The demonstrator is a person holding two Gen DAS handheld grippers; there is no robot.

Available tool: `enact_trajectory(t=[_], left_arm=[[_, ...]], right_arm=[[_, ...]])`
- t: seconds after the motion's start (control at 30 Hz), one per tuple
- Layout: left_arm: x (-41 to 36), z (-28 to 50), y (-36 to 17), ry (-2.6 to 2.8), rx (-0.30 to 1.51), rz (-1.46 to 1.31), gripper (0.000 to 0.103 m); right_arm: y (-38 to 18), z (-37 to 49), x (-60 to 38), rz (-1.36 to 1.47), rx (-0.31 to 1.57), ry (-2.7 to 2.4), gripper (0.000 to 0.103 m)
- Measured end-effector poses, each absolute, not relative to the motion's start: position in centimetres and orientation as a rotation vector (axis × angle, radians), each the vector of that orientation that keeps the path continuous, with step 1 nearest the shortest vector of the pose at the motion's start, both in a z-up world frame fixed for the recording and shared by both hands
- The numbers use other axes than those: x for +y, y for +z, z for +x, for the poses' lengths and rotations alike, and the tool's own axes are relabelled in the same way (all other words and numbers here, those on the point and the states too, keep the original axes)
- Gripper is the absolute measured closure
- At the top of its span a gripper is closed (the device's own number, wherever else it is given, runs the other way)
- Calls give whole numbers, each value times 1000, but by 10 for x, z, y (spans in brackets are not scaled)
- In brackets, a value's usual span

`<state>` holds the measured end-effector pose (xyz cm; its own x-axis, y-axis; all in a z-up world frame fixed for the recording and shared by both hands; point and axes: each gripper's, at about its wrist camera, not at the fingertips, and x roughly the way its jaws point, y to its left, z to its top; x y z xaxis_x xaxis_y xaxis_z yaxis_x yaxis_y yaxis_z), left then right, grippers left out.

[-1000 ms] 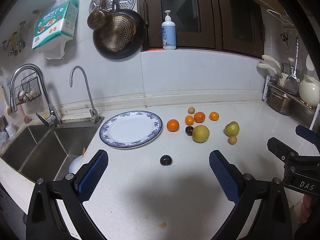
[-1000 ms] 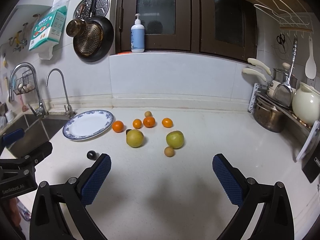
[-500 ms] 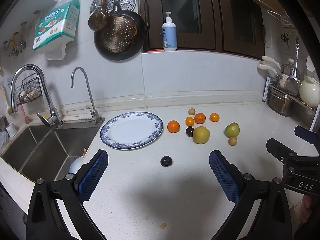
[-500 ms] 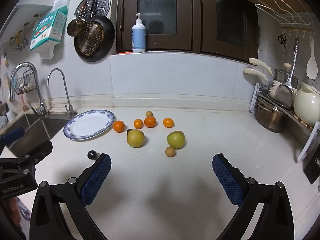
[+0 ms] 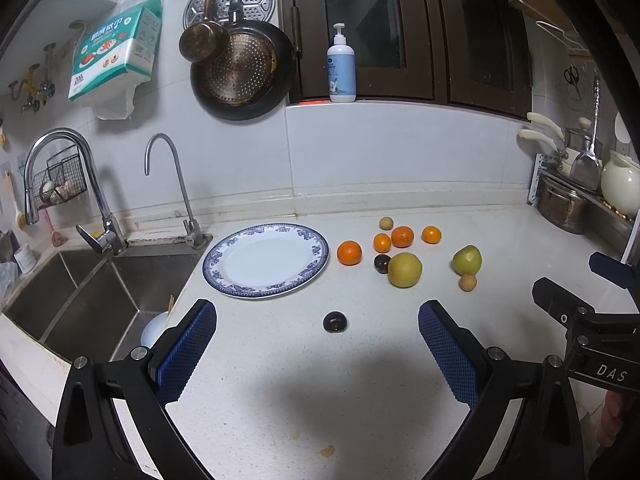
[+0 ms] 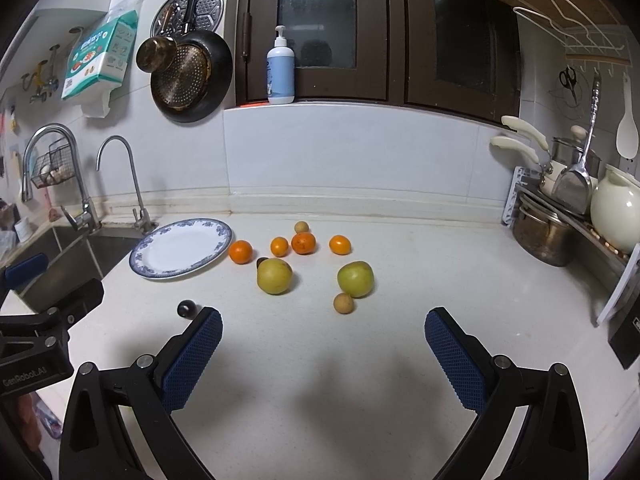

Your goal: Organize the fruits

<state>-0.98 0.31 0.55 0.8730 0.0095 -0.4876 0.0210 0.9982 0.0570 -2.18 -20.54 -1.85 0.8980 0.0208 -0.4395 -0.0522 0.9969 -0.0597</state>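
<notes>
Left wrist view barely shifted; left gripper (image 5: 317, 334), right gripper (image 6: 323, 334) remain wide, empty.

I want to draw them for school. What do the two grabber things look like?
Each one is a black frame with two long fingers that spread like a V. The left gripper and right gripper both have blue, bumpy-textured pads on the fingertips and small silver screws. White letters "DAS" show on the right one's side, "GenRobot.AI" on the left one's. No cables are visible.
</notes>
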Motion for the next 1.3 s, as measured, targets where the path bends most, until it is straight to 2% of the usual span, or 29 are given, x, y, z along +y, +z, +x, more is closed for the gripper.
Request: enact_trajectory(t=[0.73, 0.9, 1.1, 1.3], left_arm=[[5, 30, -33, -7, 632, 75, 1], [6, 49, -44, -10, 674, 62, 5], [2, 76, -60, -21, 726, 60, 15], [-4, 98, -76, -51, 783, 61, 28]], right_arm=[[-50, 17, -201, -70, 571, 39, 1], [-60, 41, -201, -58, 610, 36, 1], [-71, 70, -204, -47, 640, 27, 1], [-81, 96, -211, -39, 672, 15, 7]])
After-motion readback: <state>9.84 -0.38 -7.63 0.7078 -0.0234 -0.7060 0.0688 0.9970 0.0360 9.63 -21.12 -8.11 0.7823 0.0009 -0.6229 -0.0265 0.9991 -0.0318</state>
